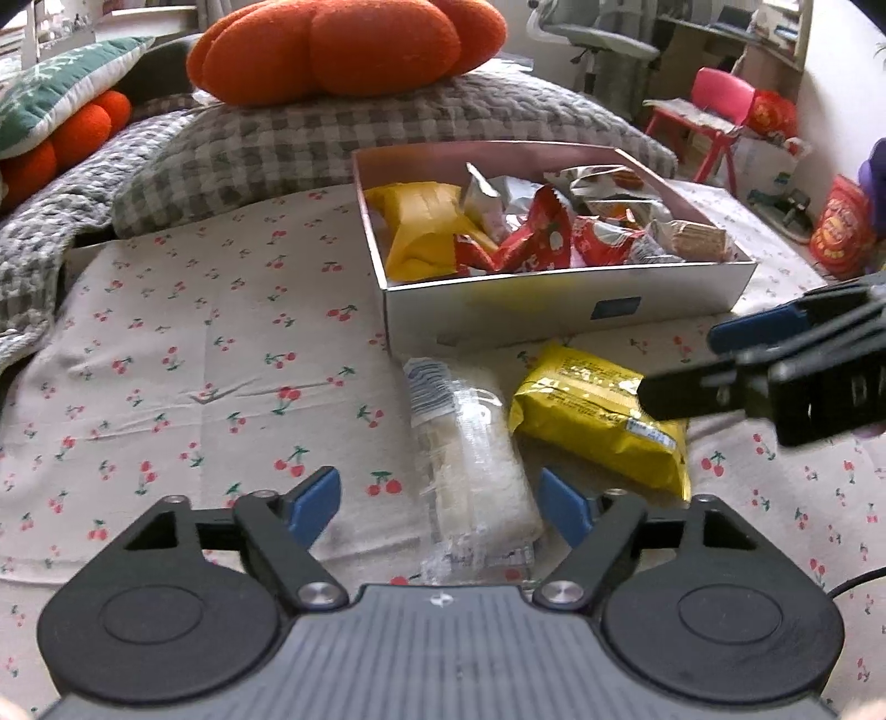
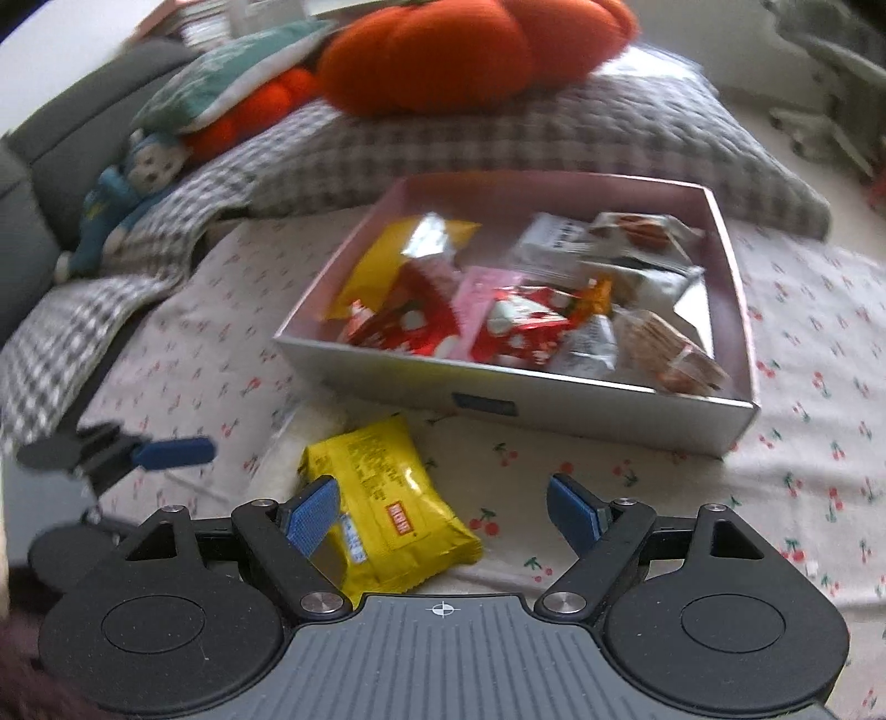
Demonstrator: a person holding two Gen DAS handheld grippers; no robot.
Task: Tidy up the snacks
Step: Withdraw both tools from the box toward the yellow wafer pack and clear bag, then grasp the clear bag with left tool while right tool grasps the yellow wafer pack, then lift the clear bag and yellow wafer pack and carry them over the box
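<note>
A shallow white box on the cherry-print sheet holds several snack packets, yellow, red and silver. In front of it lie a clear packet of white snacks and a yellow packet. My left gripper is open and empty, its fingers on either side of the clear packet's near end. My right gripper is open and empty, with the yellow packet between its fingers towards the left pad. It shows from the side in the left wrist view.
A grey checked blanket and orange cushions lie behind the box. A blue soft toy sits at the far left. A pink chair and red bags stand beyond the bed's right side.
</note>
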